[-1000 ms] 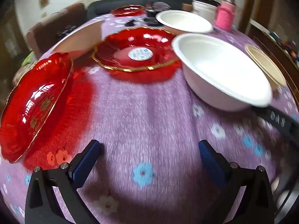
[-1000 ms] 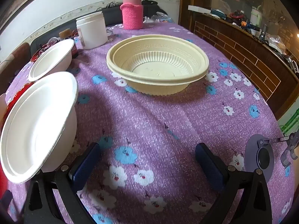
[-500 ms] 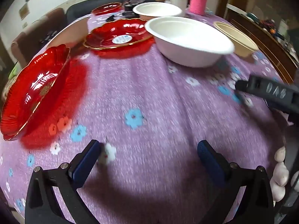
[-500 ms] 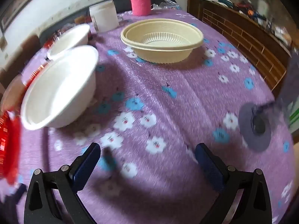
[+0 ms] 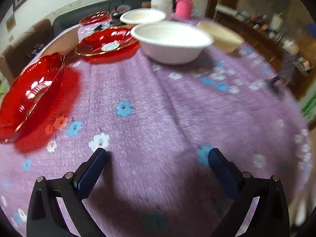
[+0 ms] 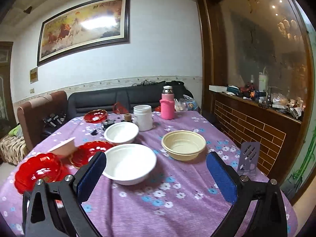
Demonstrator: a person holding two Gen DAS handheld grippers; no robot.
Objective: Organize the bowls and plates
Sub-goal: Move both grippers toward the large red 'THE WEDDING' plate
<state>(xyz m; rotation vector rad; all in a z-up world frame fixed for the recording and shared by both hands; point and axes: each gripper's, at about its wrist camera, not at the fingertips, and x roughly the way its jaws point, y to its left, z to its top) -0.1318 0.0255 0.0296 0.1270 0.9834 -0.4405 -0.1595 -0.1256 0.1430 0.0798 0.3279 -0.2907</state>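
Both the left gripper [image 5: 157, 155] and right gripper [image 6: 156, 159] spread their fingers wide, empty. Glossy red scalloped plates [image 6: 38, 169] line the surface's left edge; plain white bowls [image 6: 129, 163] sit mid-surface, a cream ribbed bowl [image 6: 183, 144] toward the right edge.

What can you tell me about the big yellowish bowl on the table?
The pale yellow round plastic-looking bowl sits upright on the purple flowered tablecloth, toward the right side of the table. It has a wide, thick rim with a step below it, as if two bowls were nested, though I cannot be sure. It looks empty inside. Nothing touches it; the large white bowl stands apart on its left.
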